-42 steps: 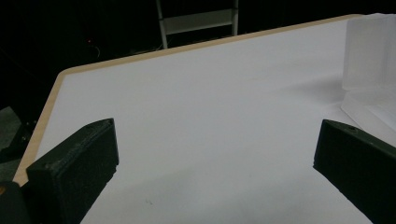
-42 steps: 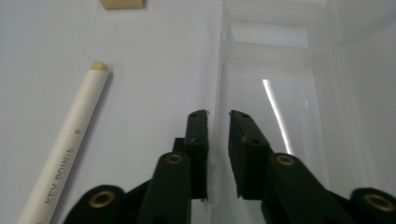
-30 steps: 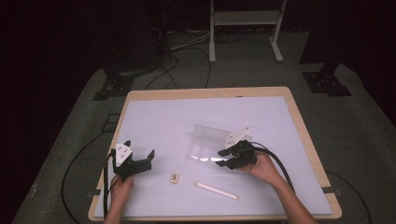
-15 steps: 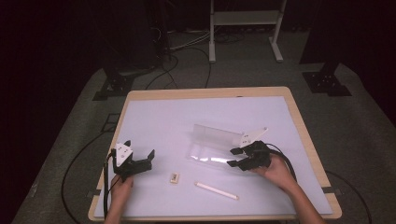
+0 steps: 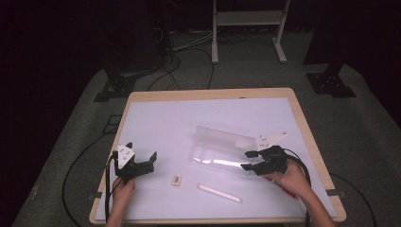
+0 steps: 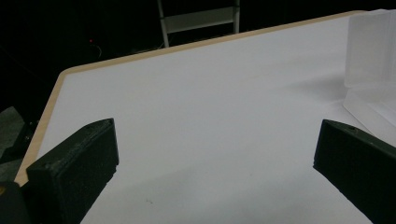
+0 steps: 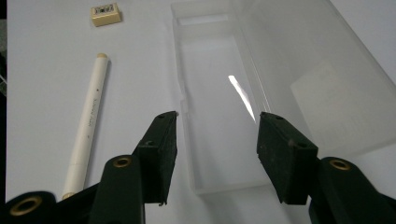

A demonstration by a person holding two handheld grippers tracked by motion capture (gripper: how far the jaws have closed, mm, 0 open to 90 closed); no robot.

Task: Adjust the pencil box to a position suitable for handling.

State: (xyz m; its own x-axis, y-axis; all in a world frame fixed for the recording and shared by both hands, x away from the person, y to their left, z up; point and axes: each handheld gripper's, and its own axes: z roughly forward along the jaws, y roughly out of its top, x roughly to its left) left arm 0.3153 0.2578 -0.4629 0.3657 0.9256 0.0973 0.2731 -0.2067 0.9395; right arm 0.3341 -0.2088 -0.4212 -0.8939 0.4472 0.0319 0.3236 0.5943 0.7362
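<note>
Jaws spread on both: right gripper [image 5: 249, 161] aimed at the clear case [image 5: 222, 149], left gripper [image 5: 140, 161] idle.

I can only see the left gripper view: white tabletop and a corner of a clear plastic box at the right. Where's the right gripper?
Observer: The right gripper is open, its jaws poised either side of the near end of the tray of the clear plastic box.
Operator: Is the box open?
Observer: Yes, its lid stands swung back, and the tray is empty.
Operator: Anything else on the table?
Observer: A cream-white marker pen and a small beige eraser lie on the person's side of the box.
</note>
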